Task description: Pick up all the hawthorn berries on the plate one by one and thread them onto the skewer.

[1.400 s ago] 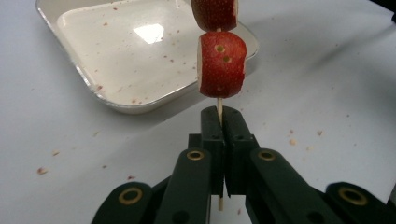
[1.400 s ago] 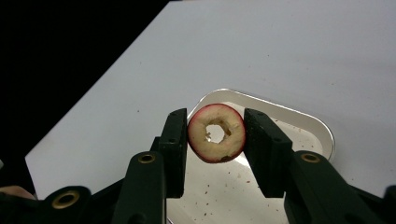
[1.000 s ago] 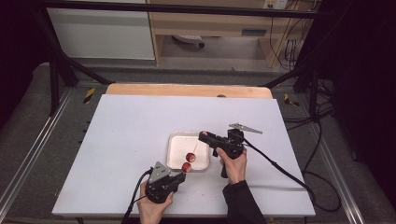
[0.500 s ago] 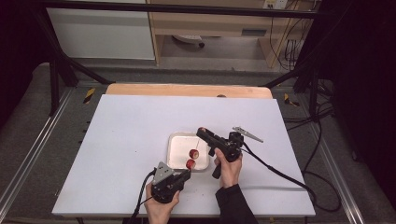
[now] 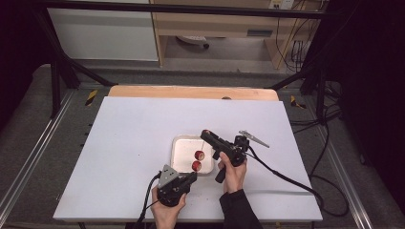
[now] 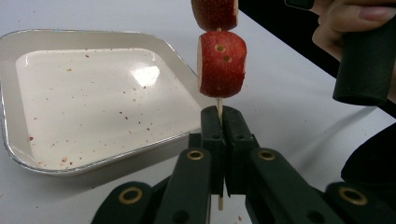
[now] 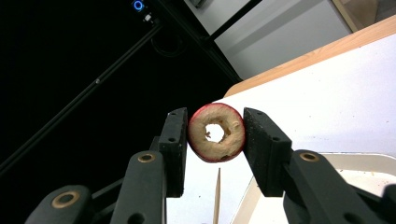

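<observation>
Red fruit rings [image 6: 221,63] sit threaded on a skewer [image 6: 219,109] clamped upright in the left gripper [image 6: 219,123], just beside the white tray [image 6: 56,161]. Right gripper [image 7: 215,133] pinches another ring [image 7: 216,132] directly above the skewer tip [image 7: 217,193].

Our left gripper [image 5: 190,177] sits low near the table edge with jaws clamped tight, while our right gripper [image 5: 206,135] is raised, jaws partly spread.

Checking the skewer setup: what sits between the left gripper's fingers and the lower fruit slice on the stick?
In the left gripper view, just a short bare stretch of stick separates the left gripper from the lower fruit slice.
</observation>
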Demonstrator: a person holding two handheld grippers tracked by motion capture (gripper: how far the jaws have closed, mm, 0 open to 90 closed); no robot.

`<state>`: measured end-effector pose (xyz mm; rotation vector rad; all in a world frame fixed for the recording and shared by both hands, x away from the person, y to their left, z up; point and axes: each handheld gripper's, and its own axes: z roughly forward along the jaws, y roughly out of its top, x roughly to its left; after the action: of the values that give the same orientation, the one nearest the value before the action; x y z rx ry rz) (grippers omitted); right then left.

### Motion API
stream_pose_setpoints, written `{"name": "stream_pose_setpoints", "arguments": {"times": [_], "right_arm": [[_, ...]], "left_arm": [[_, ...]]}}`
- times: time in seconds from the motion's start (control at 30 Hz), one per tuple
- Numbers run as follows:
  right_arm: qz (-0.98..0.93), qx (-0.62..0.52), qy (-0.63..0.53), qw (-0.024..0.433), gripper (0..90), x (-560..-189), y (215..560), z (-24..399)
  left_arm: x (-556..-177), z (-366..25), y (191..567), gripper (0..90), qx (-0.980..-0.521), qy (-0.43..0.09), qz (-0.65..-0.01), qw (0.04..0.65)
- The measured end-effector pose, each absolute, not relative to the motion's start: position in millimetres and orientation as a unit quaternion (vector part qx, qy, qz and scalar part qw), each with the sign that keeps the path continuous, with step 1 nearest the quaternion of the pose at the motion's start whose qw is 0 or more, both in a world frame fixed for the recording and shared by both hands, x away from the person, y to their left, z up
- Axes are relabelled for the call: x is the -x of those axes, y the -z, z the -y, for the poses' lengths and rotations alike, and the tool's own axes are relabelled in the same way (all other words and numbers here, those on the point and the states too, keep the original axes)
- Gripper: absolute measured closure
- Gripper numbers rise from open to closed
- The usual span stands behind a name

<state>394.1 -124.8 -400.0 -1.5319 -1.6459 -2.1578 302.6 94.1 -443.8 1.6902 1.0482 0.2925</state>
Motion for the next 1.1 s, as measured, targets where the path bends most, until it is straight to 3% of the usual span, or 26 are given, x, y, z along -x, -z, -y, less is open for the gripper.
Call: {"name": "stream_pose_setpoints", "arguments": {"times": [1.1], "right_arm": [[0.544,0.489,0.682,0.014,62.3,-389,413,117]], "left_arm": [[-307,-90,443,88.4,-0.681,-0.094,-0.467,0.557]]}}
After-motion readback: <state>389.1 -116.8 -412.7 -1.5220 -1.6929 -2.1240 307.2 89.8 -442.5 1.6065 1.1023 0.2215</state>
